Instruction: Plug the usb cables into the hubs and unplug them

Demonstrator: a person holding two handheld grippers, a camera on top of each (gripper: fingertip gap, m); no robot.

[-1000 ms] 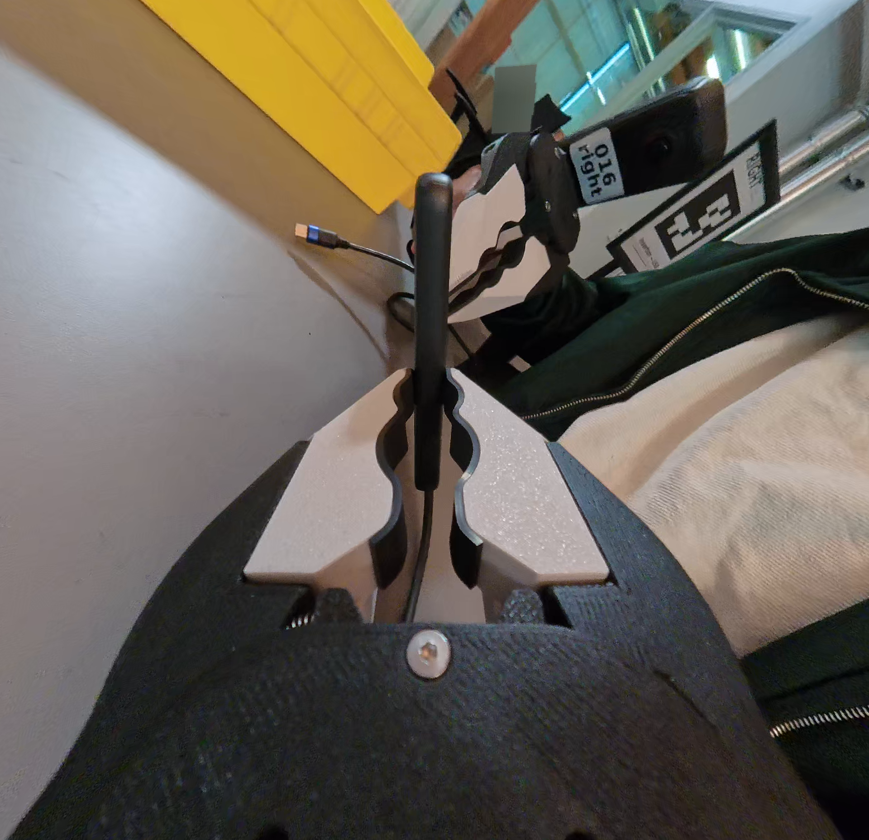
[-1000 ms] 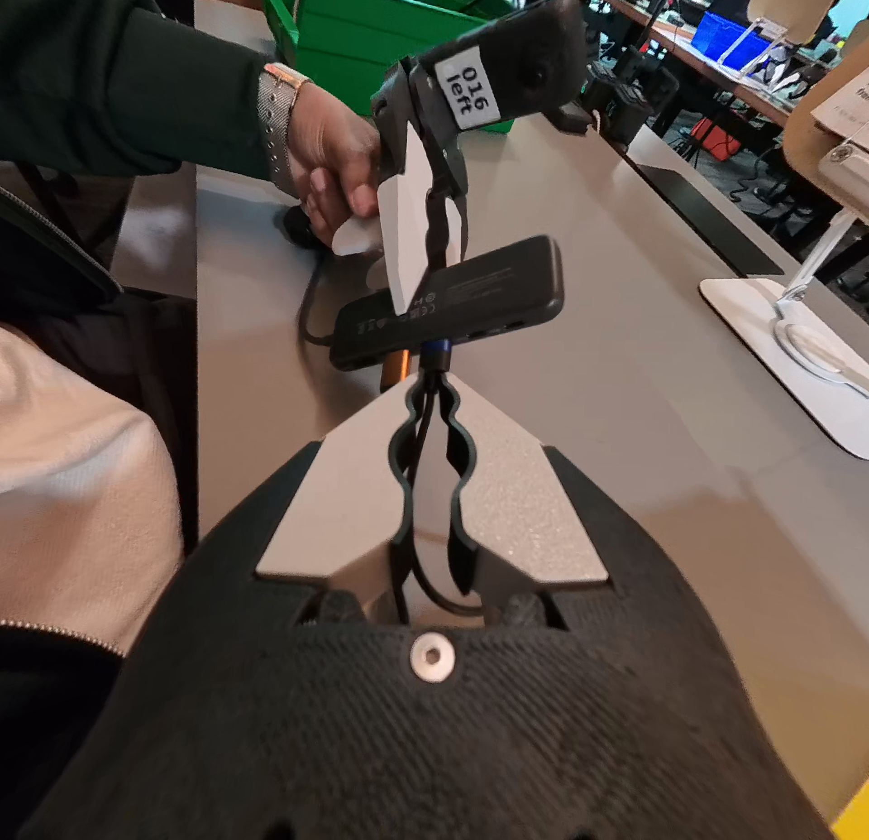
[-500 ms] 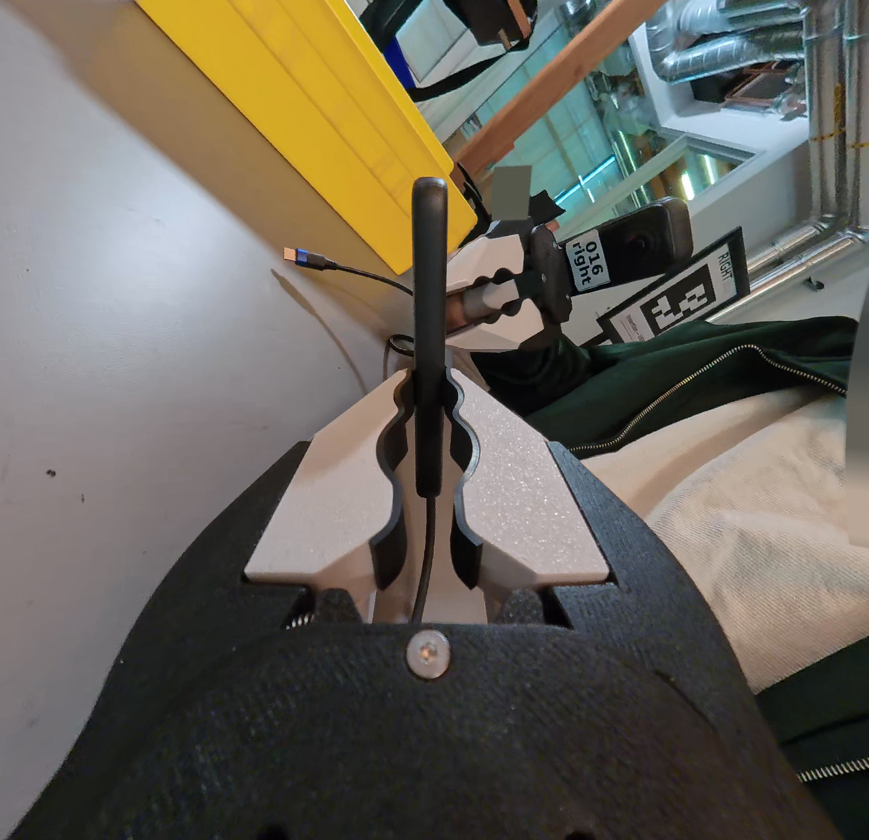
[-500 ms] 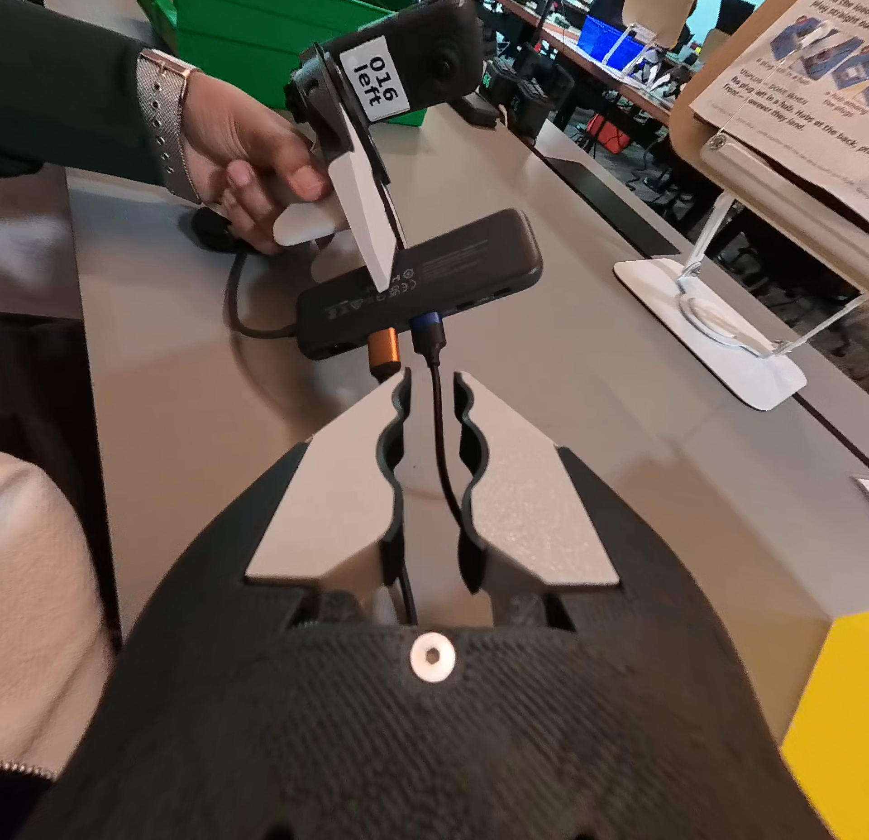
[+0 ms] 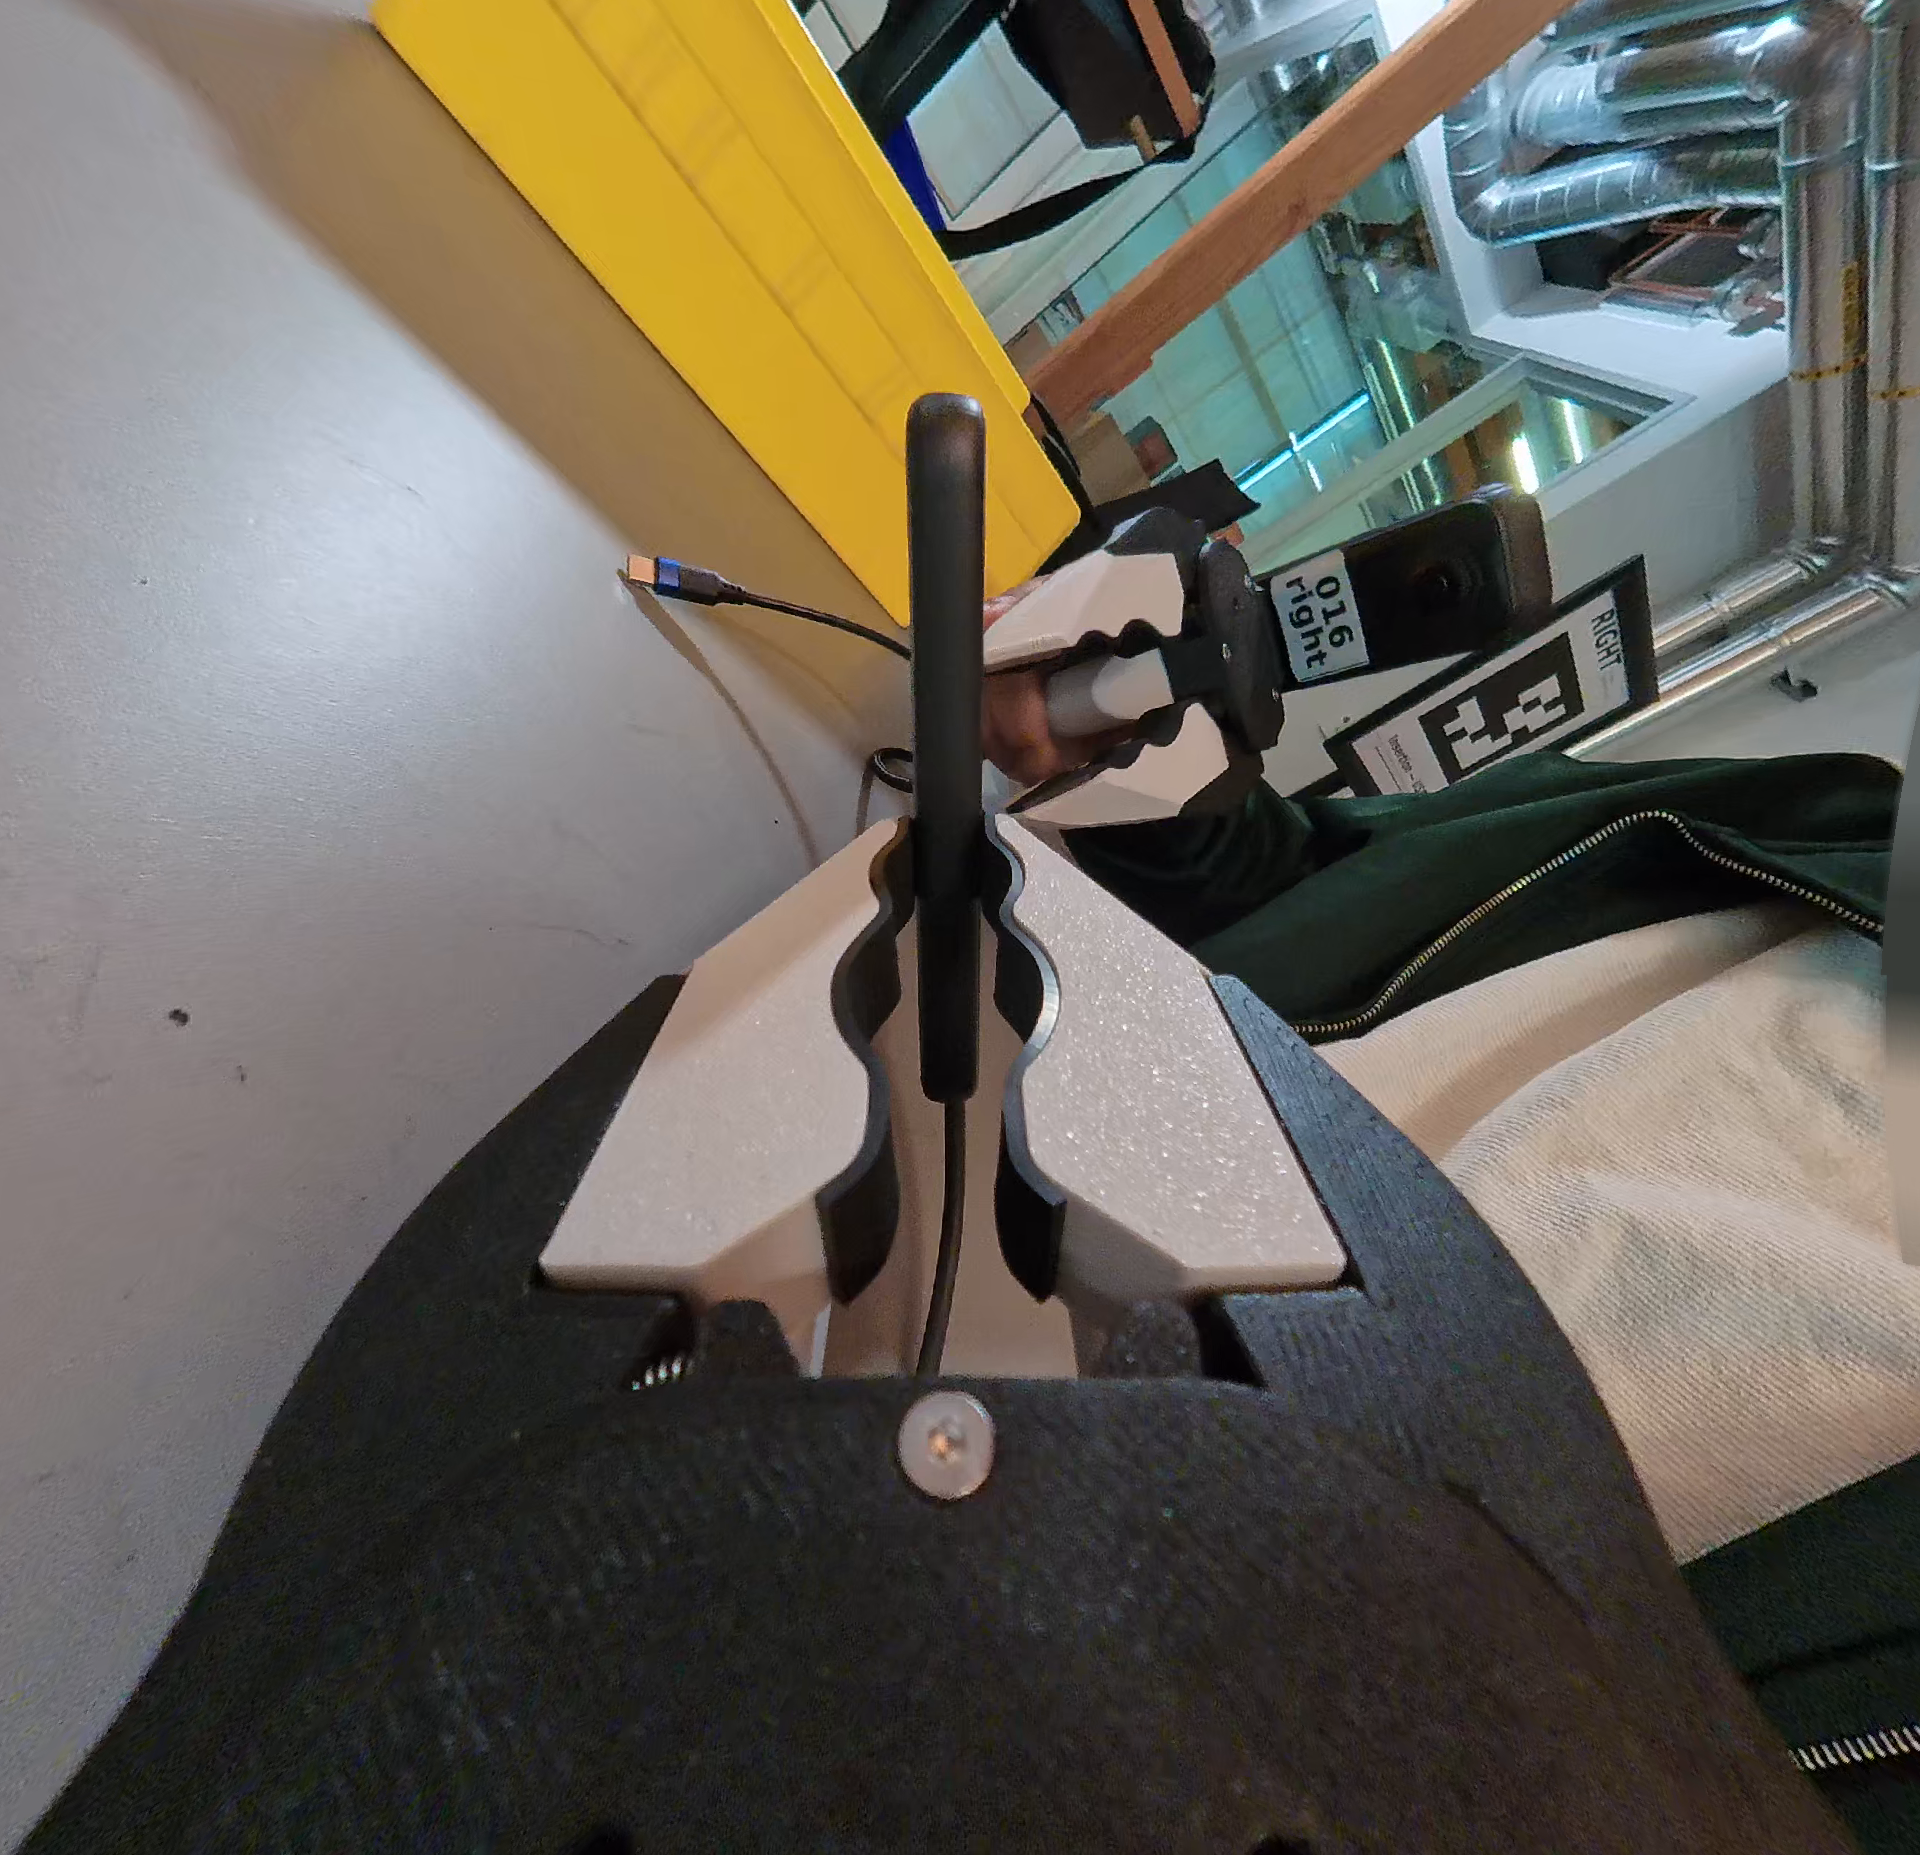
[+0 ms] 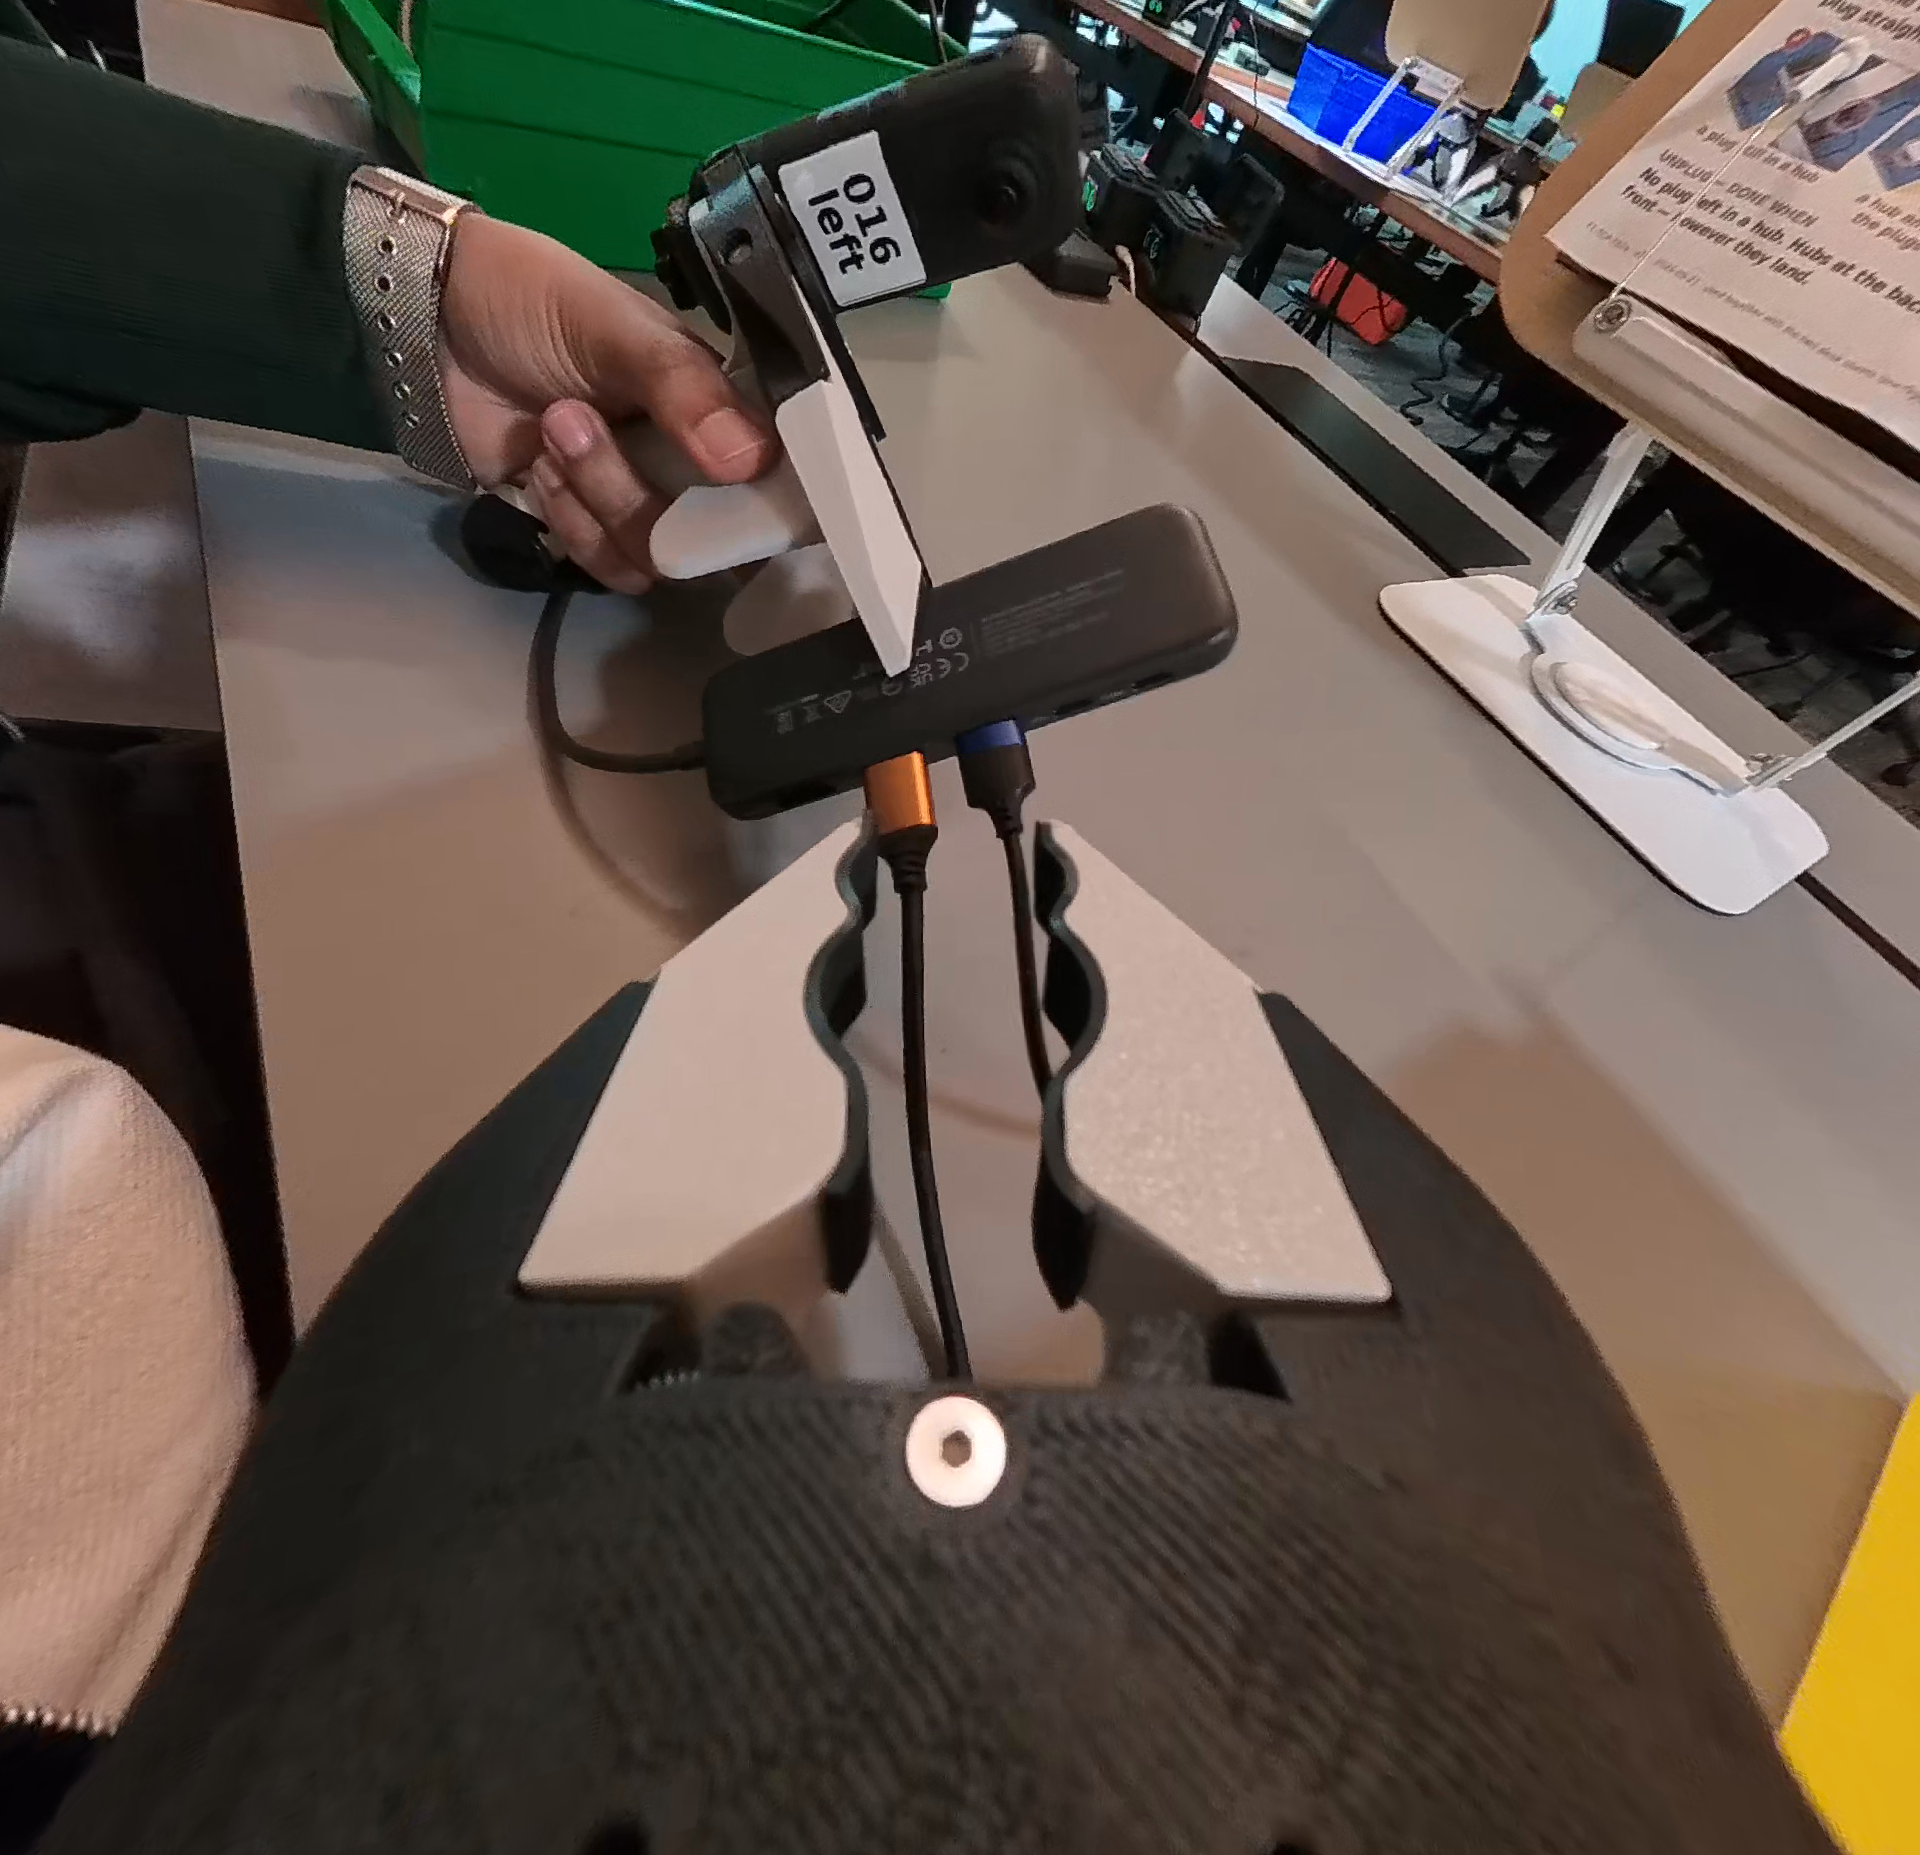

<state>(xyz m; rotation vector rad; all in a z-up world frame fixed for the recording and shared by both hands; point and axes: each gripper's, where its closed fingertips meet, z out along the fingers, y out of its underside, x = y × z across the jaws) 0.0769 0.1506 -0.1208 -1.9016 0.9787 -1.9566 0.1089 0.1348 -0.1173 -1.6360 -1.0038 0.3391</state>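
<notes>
Now that the right tool (image 6: pixel 951 849) has let go and drawn back with fingers apart, the blue plug (image 6: pixel 994 761) sits beside the orange plug (image 6: pixel 902 792) in the hub (image 6: pixel 1039 631), clamped by the left tool (image 5: pixel 945 849); unplugging looks next.

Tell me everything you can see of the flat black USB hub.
The flat black USB hub is a slim matte slab with rounded corners and pale markings on its face. The left gripper clamps it, held level above the grey table. An orange-collared plug and a blue-collared plug sit in its near edge. Its own black lead leaves the left end.
</notes>
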